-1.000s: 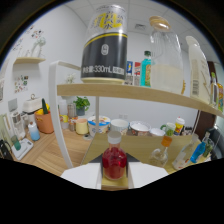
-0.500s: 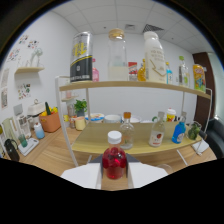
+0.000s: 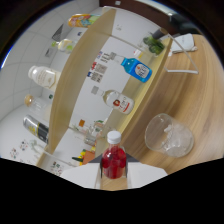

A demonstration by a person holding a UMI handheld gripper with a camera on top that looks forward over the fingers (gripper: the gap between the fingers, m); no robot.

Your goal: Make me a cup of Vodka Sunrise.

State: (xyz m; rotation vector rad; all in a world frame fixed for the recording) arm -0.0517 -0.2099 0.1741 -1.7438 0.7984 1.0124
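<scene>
Pouring step: red bottle tipped toward the glass

The fingers (image 3: 114, 172) are clamped on the red bottle (image 3: 114, 161) at lower centre; the glass (image 3: 169, 135), holding ice, stands on the bench (image 3: 200, 95) to the right; bring the cap over the rim, tilt slowly; whether the cap is on tight cannot be told.

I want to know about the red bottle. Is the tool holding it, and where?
Yes, the tool grips the small red bottle by its lower body, its white cap free.
</scene>
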